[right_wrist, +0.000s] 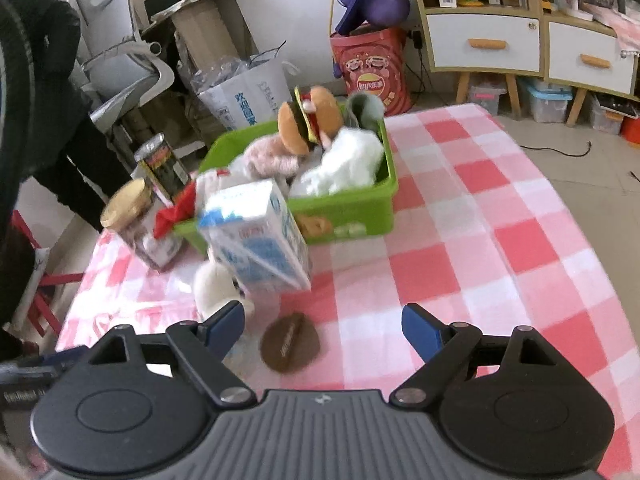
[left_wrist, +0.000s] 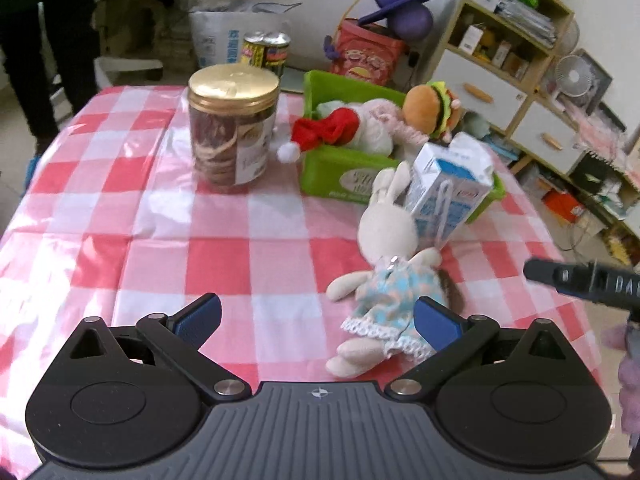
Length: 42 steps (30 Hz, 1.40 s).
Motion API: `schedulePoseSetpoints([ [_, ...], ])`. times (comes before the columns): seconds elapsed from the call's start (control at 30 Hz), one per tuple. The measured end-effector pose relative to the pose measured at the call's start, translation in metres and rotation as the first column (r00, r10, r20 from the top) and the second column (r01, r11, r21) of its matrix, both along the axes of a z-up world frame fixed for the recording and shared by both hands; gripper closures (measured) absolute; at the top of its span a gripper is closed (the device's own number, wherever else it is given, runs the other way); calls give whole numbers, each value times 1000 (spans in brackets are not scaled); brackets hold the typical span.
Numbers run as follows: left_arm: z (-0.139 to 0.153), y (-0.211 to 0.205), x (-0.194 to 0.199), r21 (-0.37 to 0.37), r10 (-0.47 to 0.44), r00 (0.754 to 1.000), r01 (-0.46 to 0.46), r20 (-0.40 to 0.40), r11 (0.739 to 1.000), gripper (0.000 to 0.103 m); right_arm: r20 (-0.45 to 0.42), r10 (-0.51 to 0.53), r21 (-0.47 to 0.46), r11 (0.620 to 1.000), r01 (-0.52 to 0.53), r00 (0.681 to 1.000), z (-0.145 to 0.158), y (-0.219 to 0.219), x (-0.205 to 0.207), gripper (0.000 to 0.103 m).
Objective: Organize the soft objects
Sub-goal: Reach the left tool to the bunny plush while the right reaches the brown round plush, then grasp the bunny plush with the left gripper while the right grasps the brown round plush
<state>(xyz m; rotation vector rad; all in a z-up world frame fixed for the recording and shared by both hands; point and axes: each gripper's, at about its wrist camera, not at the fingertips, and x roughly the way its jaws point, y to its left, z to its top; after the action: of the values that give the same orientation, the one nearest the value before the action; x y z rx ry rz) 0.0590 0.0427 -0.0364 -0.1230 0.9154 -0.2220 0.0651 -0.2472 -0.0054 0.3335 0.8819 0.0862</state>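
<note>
A plush rabbit (left_wrist: 390,268) in a blue dress lies on the checked tablecloth, its legs beside the right finger of my open left gripper (left_wrist: 316,320). Only its white head (right_wrist: 212,286) shows in the right wrist view. A green bin (left_wrist: 344,172) behind it holds a burger plush (left_wrist: 430,110), a red Santa hat (left_wrist: 328,130) and white and pink soft toys. The bin also shows in the right wrist view (right_wrist: 352,200). My right gripper (right_wrist: 322,326) is open and empty above the cloth, and its tip shows at the right of the left wrist view (left_wrist: 580,280).
A blue-and-white milk carton (left_wrist: 448,188) leans by the bin, also in the right wrist view (right_wrist: 256,240). A gold-lidded cookie jar (left_wrist: 232,128) and cans (left_wrist: 266,54) stand at the back. A brown disc (right_wrist: 290,344) lies on the cloth. Shelves and clutter surround the table.
</note>
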Motion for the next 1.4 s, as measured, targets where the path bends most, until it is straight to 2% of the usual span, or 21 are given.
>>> schedulePoseSetpoints([
  [0.1, -7, -3, -3, -9, 41, 999, -42, -24, 999, 5, -59, 47, -49, 998, -50, 997, -13, 5, -8, 42],
  [0.17, -9, -6, -2, -36, 51, 998, -53, -44, 998, 5, -61, 42, -107, 993, -49, 997, -14, 6, -9, 42],
  [0.37, -14, -26, 0, -84, 30, 998, -34, -49, 996, 6, -86, 49, -135, 989, -60, 995, -25, 8, -7, 41],
  [0.43, -20, -33, 4, -119, 6, 998, -13, -60, 993, 9, -73, 67, -167, 983, -78, 995, -28, 13, -7, 41],
  [0.53, -32, -38, 11, -209, -33, 997, 18, -70, 978, 19, -51, 113, -216, 969, -121, 992, -37, 21, -5, 41],
  [0.6, -40, -40, 16, -241, -41, 996, 19, -84, 970, 27, -48, 136, -225, 964, -144, 989, -43, 24, -3, 41],
  [0.83, -56, -54, 23, -171, -101, 992, 86, -81, 982, 48, -35, 212, -264, 941, -214, 977, -66, 32, -1, 41],
  [1.0, -57, -53, 26, -147, -101, 992, 89, -78, 985, 64, 9, 217, -266, 942, -207, 976, -73, 41, 1, 39],
  [1.1, -55, -49, 26, -117, -105, 991, 94, -86, 989, 69, 35, 234, -270, 938, -216, 972, -75, 50, 2, 38],
  [1.27, -48, -40, 20, 24, -98, 993, 99, -61, 995, 71, 58, 244, -269, 938, -220, 968, -77, 62, 6, 37],
  [1.4, -47, -29, 17, 100, -93, 995, 96, -37, 990, 71, 71, 238, -268, 940, -211, 969, -78, 67, 9, 36],
])
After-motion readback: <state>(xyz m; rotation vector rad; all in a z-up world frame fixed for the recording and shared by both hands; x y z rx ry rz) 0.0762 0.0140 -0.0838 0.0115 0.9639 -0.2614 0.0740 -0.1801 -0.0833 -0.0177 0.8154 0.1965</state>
